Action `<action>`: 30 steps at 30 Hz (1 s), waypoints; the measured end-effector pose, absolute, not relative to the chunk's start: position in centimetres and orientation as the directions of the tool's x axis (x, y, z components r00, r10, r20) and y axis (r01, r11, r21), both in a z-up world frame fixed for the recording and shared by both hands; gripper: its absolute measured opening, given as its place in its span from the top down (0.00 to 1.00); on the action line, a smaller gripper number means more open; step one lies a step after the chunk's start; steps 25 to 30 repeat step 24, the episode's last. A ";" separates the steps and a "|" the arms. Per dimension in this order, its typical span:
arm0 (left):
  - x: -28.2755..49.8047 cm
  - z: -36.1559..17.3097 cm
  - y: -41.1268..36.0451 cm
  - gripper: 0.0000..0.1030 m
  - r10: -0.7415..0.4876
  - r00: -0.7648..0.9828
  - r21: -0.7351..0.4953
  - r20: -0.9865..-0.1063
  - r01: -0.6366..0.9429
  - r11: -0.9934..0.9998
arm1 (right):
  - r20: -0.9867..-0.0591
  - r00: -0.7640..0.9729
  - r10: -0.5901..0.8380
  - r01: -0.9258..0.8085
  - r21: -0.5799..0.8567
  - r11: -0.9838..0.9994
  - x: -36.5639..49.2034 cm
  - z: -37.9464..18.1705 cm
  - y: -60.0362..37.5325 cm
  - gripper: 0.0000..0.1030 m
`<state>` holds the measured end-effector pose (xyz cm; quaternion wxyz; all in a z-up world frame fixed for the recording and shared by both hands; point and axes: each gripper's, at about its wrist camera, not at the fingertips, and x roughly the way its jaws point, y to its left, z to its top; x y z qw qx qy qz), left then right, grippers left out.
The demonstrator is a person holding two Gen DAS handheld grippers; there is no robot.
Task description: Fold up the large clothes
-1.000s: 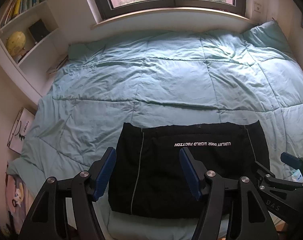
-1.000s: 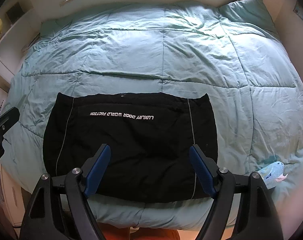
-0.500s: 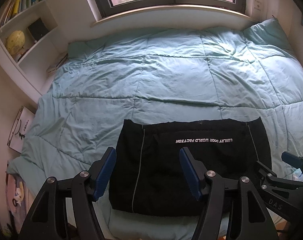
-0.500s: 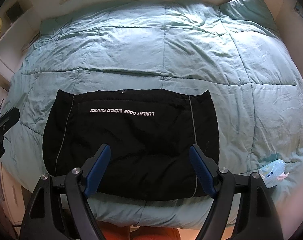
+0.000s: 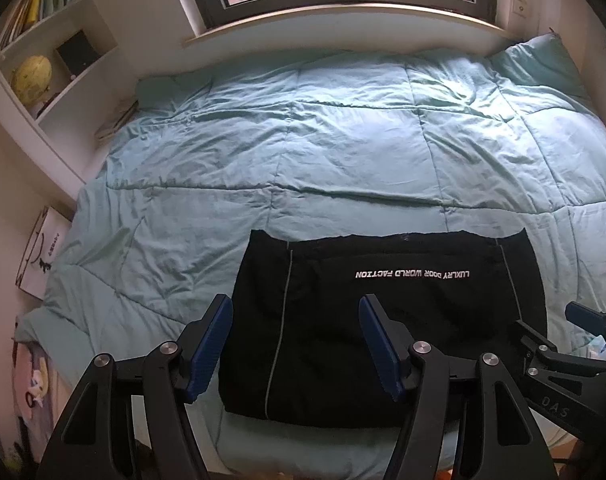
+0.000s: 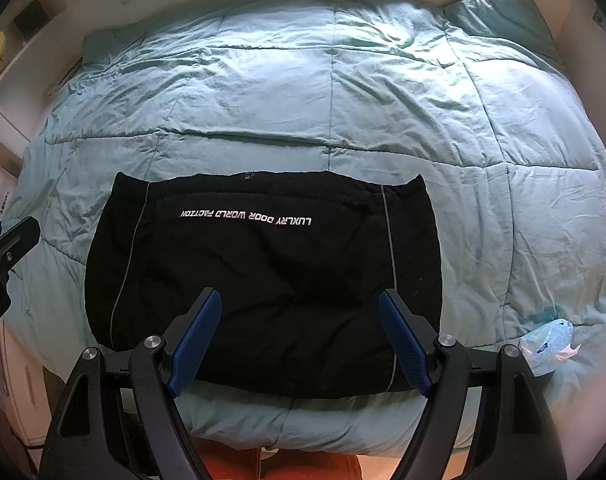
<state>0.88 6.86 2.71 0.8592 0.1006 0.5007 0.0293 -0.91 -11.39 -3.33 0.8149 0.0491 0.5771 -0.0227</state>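
A black garment [image 5: 383, 320] with white lettering and grey side stripes lies folded flat in a rectangle near the front edge of the bed; it also shows in the right wrist view [image 6: 263, 280]. My left gripper [image 5: 295, 308] is open and empty, held above the garment's left part. My right gripper [image 6: 299, 304] is open and empty, held above the garment's near middle. The right gripper also shows at the right edge of the left wrist view [image 5: 575, 344]. The left gripper shows at the left edge of the right wrist view [image 6: 7, 248].
A teal quilt [image 5: 343, 152] covers the bed. A window sill [image 5: 343, 16] runs along the far wall, shelves with a globe [image 5: 33, 76] stand at the left. A crumpled light blue packet [image 6: 547, 340] lies on the quilt at the front right.
Both grippers have drawn back and up a little from the garment. The garment lies as before. Both grippers stay open.
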 end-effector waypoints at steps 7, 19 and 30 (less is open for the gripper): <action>0.8 2.8 7.3 0.35 0.172 0.494 0.212 -0.852 0.026 0.977 | -0.943 0.333 0.028 0.081 0.059 0.995 -0.6 -3.4 -11.1 0.20; 1.0 2.2 8.0 0.35 0.142 0.486 0.173 -0.862 0.019 0.985 | -0.947 0.319 0.044 0.058 0.065 0.996 -0.2 -4.1 -10.4 0.20; 1.1 2.4 8.9 0.35 0.128 0.523 0.146 -0.843 -0.007 0.989 | -0.947 0.318 0.038 0.066 0.062 0.996 -0.2 -4.3 -10.7 0.20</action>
